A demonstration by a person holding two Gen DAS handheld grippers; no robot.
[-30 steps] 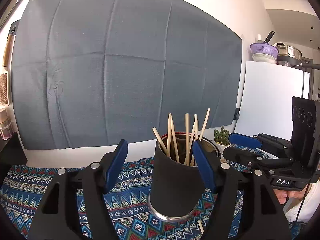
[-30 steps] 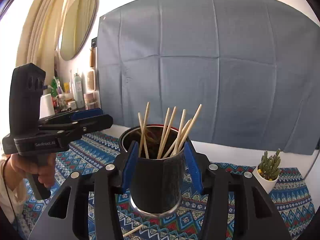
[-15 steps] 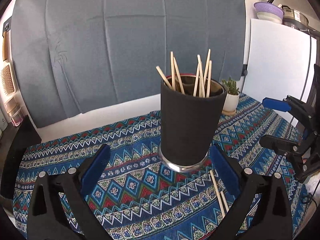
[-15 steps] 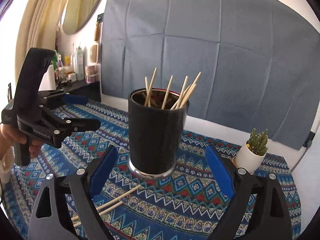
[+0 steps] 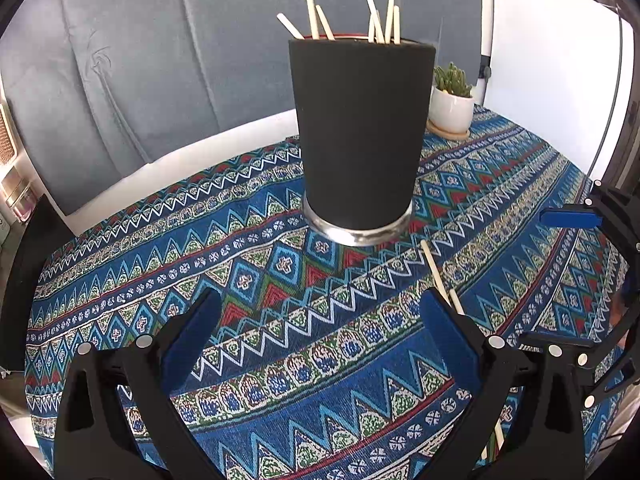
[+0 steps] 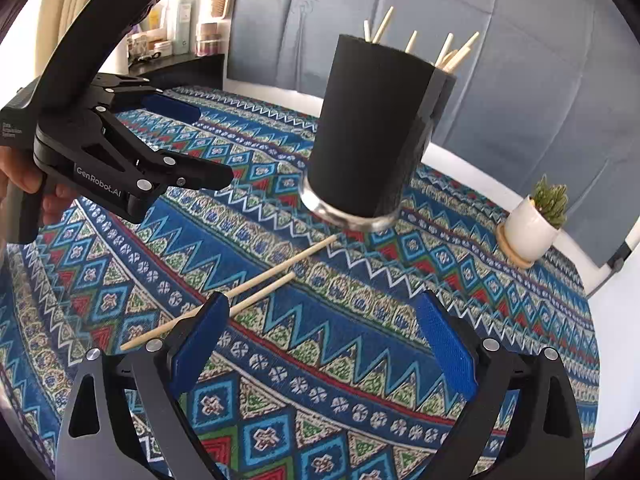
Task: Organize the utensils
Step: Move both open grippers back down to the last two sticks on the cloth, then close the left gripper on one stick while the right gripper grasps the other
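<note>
A black cup (image 5: 360,132) with a steel base stands upright on the patterned cloth, with several wooden chopsticks (image 5: 384,16) sticking out of it; it also shows in the right wrist view (image 6: 372,132). Two loose chopsticks (image 6: 256,284) lie on the cloth in front of the cup, also seen in the left wrist view (image 5: 436,276). My left gripper (image 5: 320,344) is open and empty, back from the cup. My right gripper (image 6: 324,344) is open and empty, its left finger over the loose chopsticks. The left gripper also shows in the right wrist view (image 6: 188,140).
A small cactus in a white pot (image 6: 532,228) stands on a wooden coaster at the cloth's far right. A grey cloth (image 5: 140,60) hangs on the wall behind. A shelf with bottles (image 6: 180,28) is at the far left. A white panel (image 5: 552,60) stands right.
Both grippers have opened, let go of the cup and pulled back and down from it. The cup now stands alone, and the two loose chopsticks have come into view.
</note>
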